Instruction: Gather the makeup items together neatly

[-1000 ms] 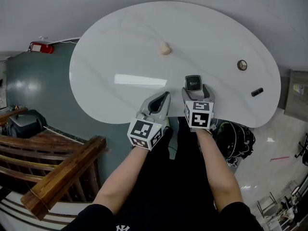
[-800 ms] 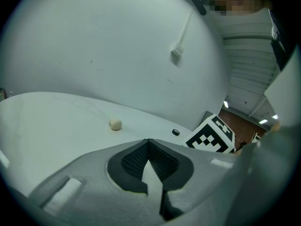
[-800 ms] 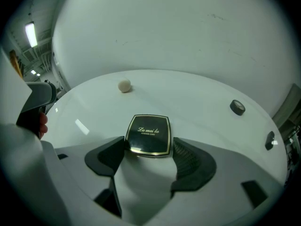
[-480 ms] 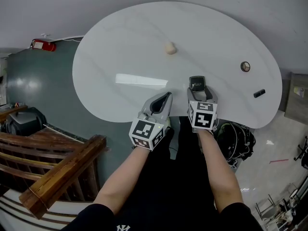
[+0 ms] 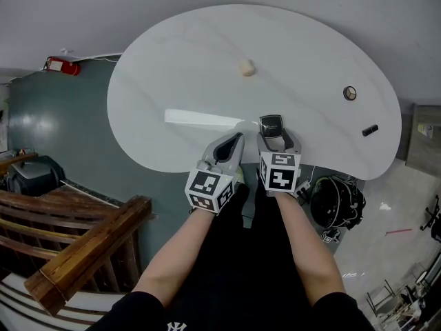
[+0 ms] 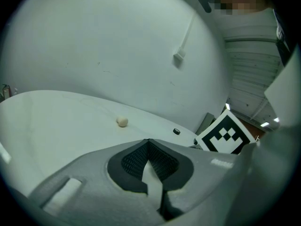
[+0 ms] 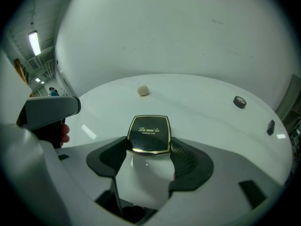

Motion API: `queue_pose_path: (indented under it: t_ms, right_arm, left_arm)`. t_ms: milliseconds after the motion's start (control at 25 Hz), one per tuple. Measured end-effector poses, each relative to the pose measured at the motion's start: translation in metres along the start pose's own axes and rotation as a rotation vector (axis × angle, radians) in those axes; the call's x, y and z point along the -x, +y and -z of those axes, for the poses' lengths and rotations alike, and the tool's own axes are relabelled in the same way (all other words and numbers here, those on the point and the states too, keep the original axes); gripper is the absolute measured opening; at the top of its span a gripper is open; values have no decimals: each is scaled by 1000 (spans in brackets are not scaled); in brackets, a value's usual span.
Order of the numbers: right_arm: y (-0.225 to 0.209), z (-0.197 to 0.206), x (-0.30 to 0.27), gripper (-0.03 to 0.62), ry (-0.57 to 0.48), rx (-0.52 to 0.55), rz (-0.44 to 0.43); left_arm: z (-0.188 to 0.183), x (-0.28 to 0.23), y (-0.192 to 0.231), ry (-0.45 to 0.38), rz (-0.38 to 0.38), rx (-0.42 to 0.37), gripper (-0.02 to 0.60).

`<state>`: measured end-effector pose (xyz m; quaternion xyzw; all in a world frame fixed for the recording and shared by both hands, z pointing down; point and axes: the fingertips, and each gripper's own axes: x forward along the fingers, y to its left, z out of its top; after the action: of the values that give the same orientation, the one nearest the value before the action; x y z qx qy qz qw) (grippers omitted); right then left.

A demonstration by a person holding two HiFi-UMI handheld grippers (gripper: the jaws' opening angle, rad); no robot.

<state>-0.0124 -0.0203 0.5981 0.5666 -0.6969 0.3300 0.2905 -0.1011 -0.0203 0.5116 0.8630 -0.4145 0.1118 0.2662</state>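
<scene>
The white oval tabletop (image 5: 179,67) fills the upper frame. At its lower edge my right claw (image 5: 278,135), its jaws just narrowed, grips a black compact (image 5: 273,123) by its sides. My left claw (image 5: 236,141), just beside it, is closed on nothing. A beige sponge (image 5: 246,67) lies upper centre. A small round pot (image 5: 349,93) and a black stick (image 5: 370,129) sit far right.

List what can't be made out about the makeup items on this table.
- Round item, head view: too small to name.
- Dark item near the table's edge, head view: too small to name.
- Beige lump, every view: too small to tell sponge from puff.
- Compact, right gripper view: its lid hides whether it touches the table.
</scene>
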Motion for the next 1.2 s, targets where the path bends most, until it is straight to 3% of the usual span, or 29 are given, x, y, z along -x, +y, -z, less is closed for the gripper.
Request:
queue_pose_path:
  t_ms: [360,1200]
  right_arm:
    - [40,18,-1,301,7,-19,-22]
    - [60,32,-13,315,18,-46,-31]
  left_arm:
    - [8,26,10,-4,-16,8,9]
    - [12,45,19,-13,-19,16,9]
